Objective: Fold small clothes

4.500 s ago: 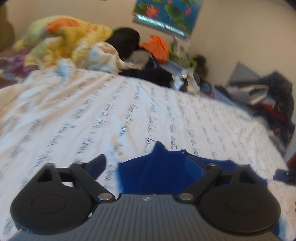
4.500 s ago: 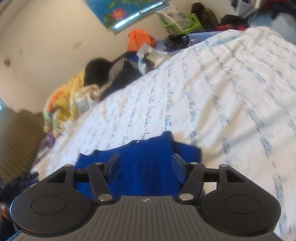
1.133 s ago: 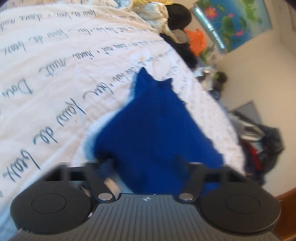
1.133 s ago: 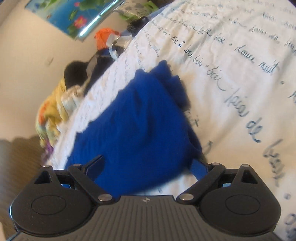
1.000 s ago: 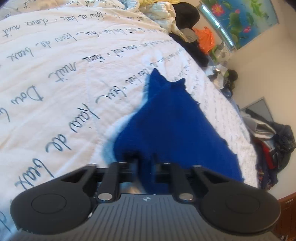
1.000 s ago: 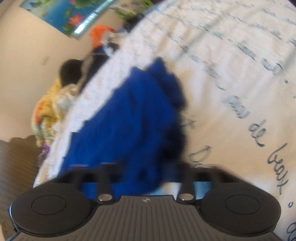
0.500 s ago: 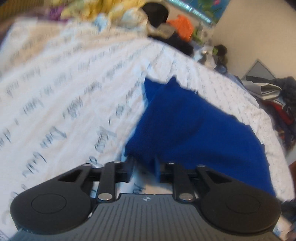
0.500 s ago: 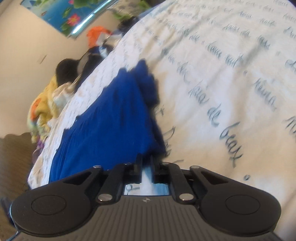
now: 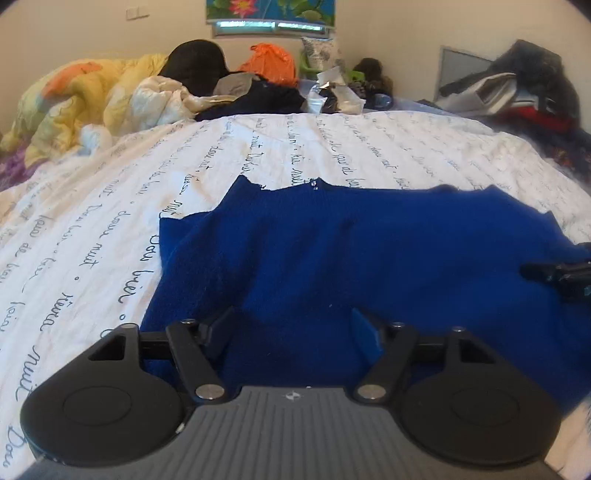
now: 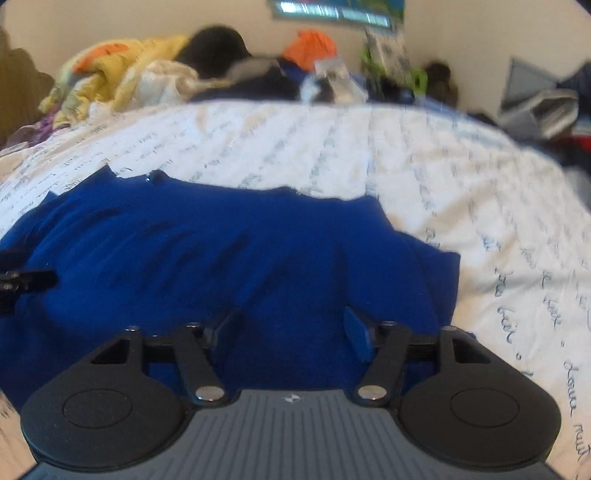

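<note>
A blue knit garment (image 9: 351,251) lies spread flat on the white bedsheet with script lettering (image 9: 258,155); it also shows in the right wrist view (image 10: 221,258). My left gripper (image 9: 293,332) is open and empty, its fingers just above the garment's near left part. My right gripper (image 10: 288,328) is open and empty over the garment's near right part. The right gripper's tip shows at the right edge of the left wrist view (image 9: 557,275). The left gripper's tip shows at the left edge of the right wrist view (image 10: 26,280).
A yellow and orange quilt (image 9: 85,99), black clothes (image 9: 255,99) and an orange bag (image 9: 269,64) are piled at the bed's far edge. More clothes (image 9: 517,92) are heaped at the far right. A flower picture (image 9: 269,11) hangs on the wall.
Both grippers were shut on the garment's near edge half a second ago; both have opened and let it go. The garment now lies spread wide and flat.
</note>
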Demonstrator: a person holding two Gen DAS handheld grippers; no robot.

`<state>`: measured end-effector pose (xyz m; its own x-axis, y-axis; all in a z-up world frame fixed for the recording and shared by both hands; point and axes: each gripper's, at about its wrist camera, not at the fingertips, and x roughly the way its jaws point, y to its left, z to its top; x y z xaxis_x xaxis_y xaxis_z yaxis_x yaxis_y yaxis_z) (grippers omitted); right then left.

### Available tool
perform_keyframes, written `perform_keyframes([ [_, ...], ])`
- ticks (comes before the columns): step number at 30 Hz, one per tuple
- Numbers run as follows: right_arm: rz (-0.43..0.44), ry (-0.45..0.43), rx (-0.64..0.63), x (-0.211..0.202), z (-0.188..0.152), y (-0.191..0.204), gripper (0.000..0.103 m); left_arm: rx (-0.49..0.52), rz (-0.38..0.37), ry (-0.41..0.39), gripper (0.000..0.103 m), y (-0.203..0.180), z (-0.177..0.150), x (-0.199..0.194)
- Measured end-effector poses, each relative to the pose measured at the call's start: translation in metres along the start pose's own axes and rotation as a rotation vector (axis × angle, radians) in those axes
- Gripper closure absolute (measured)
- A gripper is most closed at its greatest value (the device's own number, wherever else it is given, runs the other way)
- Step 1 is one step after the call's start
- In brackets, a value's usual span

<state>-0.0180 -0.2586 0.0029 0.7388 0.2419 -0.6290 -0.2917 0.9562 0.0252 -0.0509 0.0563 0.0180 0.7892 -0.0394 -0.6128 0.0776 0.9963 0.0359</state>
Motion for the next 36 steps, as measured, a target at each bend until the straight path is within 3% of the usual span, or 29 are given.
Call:
perform_keyframes([
  [3, 0.074, -0.060, 0.033, -0.011, -0.019, -0.019, 0.039, 0.029, -0.003, 0.018, 0.032, 0.004, -0.001, -0.006],
  [5, 0.068, -0.031, 0.024, -0.014, -0.012, -0.019, 0.038, 0.015, 0.007, 0.038, 0.037, 0.001, 0.016, -0.008],
  [6, 0.067, 0.003, 0.040, -0.015, -0.003, -0.020, 0.037, 0.023, 0.006, 0.009, 0.037, -0.001, 0.025, -0.010],
  [7, 0.073, 0.023, 0.065, -0.016, 0.008, -0.023, 0.036, 0.042, 0.012, -0.024, 0.032, -0.006, 0.036, -0.009],
  [9, 0.111, -0.042, 0.109, -0.015, 0.030, -0.022, 0.027, 0.066, 0.025, -0.049, 0.022, -0.013, 0.056, 0.004],
  [10, 0.119, -0.079, 0.114, -0.014, 0.039, -0.023, 0.016, 0.067, 0.014, -0.035, 0.021, -0.016, 0.064, 0.016],
  [11, 0.108, -0.088, 0.108, -0.005, 0.049, -0.023, 0.014, 0.059, -0.001, 0.003, 0.021, -0.017, 0.073, 0.035],
  [13, 0.074, -0.039, 0.109, 0.020, 0.062, -0.025, 0.014, 0.024, -0.013, 0.093, 0.025, -0.015, 0.086, 0.071],
  [15, 0.045, 0.042, 0.126, 0.049, 0.066, -0.027, 0.014, 0.011, -0.002, 0.141, 0.021, -0.010, 0.092, 0.100],
  [16, 0.032, 0.071, 0.119, 0.062, 0.062, -0.027, 0.013, 0.009, -0.007, 0.124, 0.015, -0.007, 0.092, 0.106],
  [19, 0.018, -0.038, 0.052, 0.067, 0.040, -0.022, 0.010, 0.033, 0.005, 0.084, 0.000, -0.003, 0.088, 0.115],
  [21, 0.018, -0.040, 0.059, 0.065, 0.039, -0.022, 0.010, 0.004, -0.007, 0.052, 0.000, 0.000, 0.083, 0.116],
  [36, 0.023, -0.048, 0.065, 0.066, 0.040, -0.027, 0.010, -0.019, 0.007, 0.034, 0.000, 0.000, 0.079, 0.106],
])
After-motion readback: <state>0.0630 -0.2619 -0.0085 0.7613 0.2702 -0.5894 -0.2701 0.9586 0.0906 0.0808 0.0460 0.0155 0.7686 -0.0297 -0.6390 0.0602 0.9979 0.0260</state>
